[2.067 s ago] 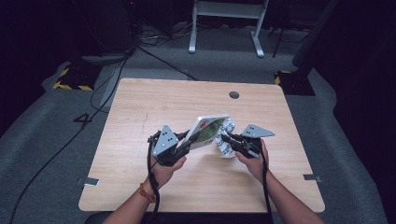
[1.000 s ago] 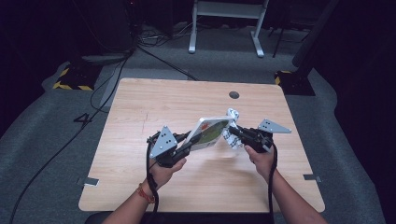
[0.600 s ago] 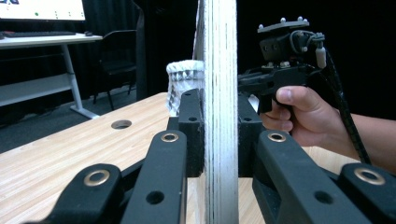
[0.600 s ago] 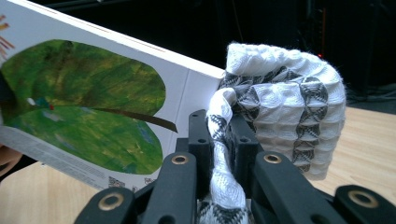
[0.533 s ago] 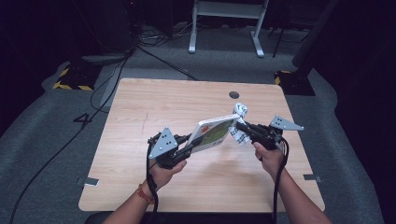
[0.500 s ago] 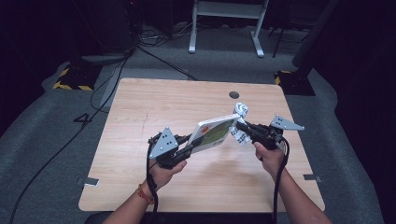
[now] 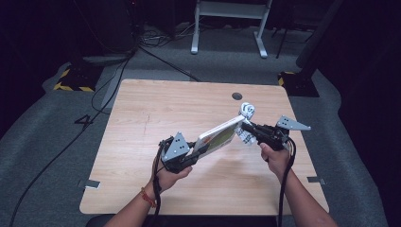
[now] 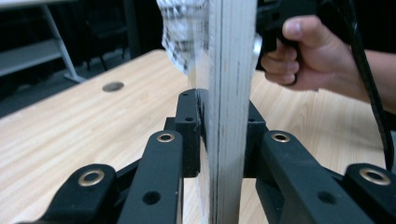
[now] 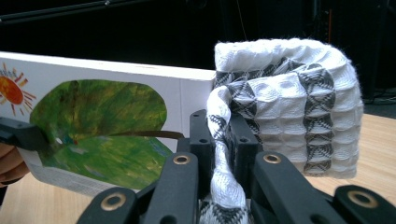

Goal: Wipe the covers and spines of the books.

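White waffle cloth [image 9: 285,107], clamped in the right hand-held gripper [image 7: 247,127], is being wiped along a board book [image 7: 216,138] clamped in the left hand-held gripper [image 7: 191,152] above the table [image 7: 142,113]; next, probably another pass across the cover

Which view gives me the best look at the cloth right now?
The right gripper view: the black-and-white patterned cloth is close up, folded over the book edge and pinched in the right tool. The high view shows a small bundle; the left gripper view shows a blurred corner.

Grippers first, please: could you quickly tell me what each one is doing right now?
Left gripper: closed on the lower edge of the board book.
Right gripper: closed on the white-and-grey cloth, at the book's far end.
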A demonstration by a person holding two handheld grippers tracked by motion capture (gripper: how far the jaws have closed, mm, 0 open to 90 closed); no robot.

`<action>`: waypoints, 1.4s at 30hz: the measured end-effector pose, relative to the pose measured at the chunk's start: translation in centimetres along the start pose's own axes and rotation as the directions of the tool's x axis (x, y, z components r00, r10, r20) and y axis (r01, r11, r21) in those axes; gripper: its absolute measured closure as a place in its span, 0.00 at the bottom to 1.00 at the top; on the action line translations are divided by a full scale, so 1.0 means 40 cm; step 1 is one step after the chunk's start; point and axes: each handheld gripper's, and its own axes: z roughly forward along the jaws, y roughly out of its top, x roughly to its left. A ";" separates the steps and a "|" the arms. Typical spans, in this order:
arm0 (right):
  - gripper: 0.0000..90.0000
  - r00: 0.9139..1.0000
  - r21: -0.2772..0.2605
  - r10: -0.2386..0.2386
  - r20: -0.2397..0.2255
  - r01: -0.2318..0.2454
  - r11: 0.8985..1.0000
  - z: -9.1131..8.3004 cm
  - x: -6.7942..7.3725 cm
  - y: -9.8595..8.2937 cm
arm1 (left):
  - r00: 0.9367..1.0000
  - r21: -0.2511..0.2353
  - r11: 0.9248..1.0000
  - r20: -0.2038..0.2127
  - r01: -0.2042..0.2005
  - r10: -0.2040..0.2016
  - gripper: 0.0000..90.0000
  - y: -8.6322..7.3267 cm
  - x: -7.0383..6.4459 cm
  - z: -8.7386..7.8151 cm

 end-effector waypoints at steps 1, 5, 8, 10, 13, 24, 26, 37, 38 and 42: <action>0.93 1.000 0.001 0.005 -0.003 -0.005 1.000 0.000 -0.001 -0.001 | 1.000 0.011 1.000 -0.001 -0.002 0.002 0.85 -0.001 0.000 0.002; 0.93 1.000 -0.002 0.015 -0.012 -0.015 1.000 0.001 -0.006 -0.005 | 1.000 0.054 0.998 -0.003 -0.013 0.013 0.84 -0.003 -0.004 0.015; 0.93 1.000 0.002 0.003 -0.003 -0.003 1.000 0.001 -0.002 -0.004 | 1.000 0.072 0.997 0.017 -0.012 0.011 0.83 -0.006 0.001 0.021; 0.93 1.000 0.008 -0.013 -0.001 0.013 1.000 0.000 0.003 -0.002 | 1.000 0.087 0.996 0.020 -0.015 0.013 0.83 -0.010 0.000 0.027; 0.93 0.999 0.021 -0.033 0.011 0.033 0.999 0.004 0.010 0.000 | 1.000 0.097 0.995 0.006 -0.010 0.009 0.83 -0.013 -0.002 0.034; 0.93 0.990 0.063 -0.123 0.066 0.119 0.991 0.007 0.048 0.014 | 0.998 0.032 0.998 -0.046 0.046 -0.045 0.88 -0.014 0.011 0.020; 0.93 0.991 0.078 -0.121 0.058 0.117 0.990 0.010 0.052 0.009 | 0.997 0.013 0.998 -0.054 0.054 -0.053 0.88 -0.011 0.017 0.013; 0.93 0.956 0.230 -0.264 -0.126 0.287 0.930 0.113 0.196 -0.073 | 0.990 -0.076 0.989 -0.058 0.125 -0.129 0.88 -0.006 0.040 -0.012; 0.93 0.951 0.235 -0.279 -0.135 0.304 0.923 0.122 0.211 -0.077 | 0.990 -0.080 0.989 -0.055 0.127 -0.132 0.88 -0.006 0.038 -0.011; 0.93 0.924 0.241 -0.336 -0.181 0.373 0.896 0.149 0.265 -0.091 | 0.990 -0.086 0.988 -0.048 0.132 -0.136 0.88 -0.003 0.036 -0.014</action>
